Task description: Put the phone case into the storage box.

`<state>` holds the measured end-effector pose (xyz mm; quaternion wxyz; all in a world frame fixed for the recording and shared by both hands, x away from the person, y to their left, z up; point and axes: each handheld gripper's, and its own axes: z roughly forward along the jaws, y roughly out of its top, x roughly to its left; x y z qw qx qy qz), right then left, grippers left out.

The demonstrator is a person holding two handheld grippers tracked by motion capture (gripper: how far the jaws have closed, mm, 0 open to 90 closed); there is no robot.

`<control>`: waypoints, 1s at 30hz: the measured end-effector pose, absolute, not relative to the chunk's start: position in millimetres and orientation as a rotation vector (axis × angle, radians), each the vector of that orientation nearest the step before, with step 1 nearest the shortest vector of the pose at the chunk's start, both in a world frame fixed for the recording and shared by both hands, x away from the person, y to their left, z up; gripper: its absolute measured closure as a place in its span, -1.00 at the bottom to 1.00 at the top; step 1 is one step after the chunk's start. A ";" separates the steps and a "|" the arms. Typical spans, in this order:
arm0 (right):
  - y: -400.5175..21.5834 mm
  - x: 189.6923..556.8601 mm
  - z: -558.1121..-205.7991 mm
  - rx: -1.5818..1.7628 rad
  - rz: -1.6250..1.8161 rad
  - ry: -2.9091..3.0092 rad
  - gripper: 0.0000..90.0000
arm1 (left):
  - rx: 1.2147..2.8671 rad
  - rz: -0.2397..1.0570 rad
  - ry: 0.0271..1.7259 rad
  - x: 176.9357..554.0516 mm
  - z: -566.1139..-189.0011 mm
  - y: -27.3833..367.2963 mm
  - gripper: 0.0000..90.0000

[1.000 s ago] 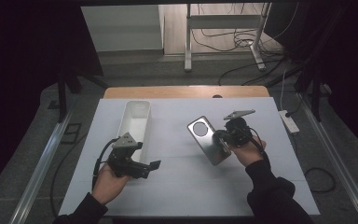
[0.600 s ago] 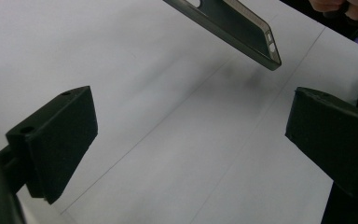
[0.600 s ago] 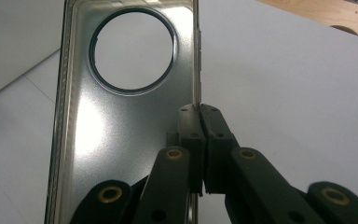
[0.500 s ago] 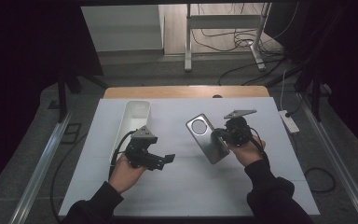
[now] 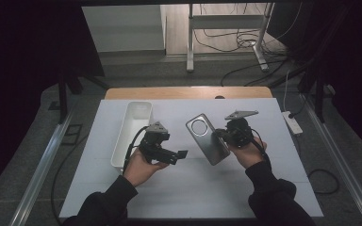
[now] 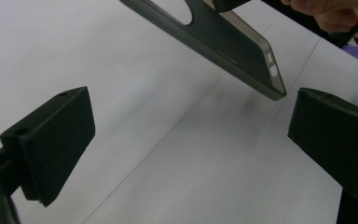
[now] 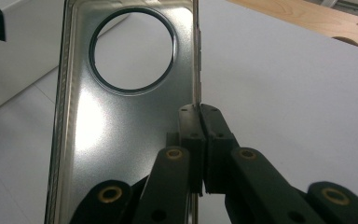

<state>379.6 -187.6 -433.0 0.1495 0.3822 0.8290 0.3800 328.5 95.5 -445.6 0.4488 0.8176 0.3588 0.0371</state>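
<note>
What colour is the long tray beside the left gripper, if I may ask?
White tray; clearest in the high view.

one phone case (image 5: 207, 138), one white tray (image 5: 133, 132), two hand-held tools, left tool (image 5: 181, 154) and right tool (image 5: 220, 133), one surface (image 5: 273, 141), one power strip (image 5: 292, 122)

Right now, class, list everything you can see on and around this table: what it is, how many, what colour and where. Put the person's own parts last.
Phone case: one, grey with a round hole, held tilted above the table by its side wall.
Tray: one, white, left half of the table.
Table: one, white top with a wooden far edge.
Power strip: one, white, on the floor beside the table's right side.
Metal stand: one, grey, on the floor beyond the table.
Left tool: one, black, jaws open, near the case's lower corner.
Right tool: one, black, shut on the case wall.
</note>
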 end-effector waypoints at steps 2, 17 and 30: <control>-186.7 379.1 -432.9 1.101 1.100 2.381 0.98 | 2.023 0.083 0.885 330.6 -446.2 92.9 -0.96; -179.7 375.8 -432.2 1.076 1.121 2.374 0.98 | 2.047 0.027 0.839 347.7 -457.9 66.7 -0.70; -170.0 371.9 -434.0 1.046 1.132 2.387 0.98 | 2.002 -0.023 0.851 353.7 -461.3 63.1 -0.23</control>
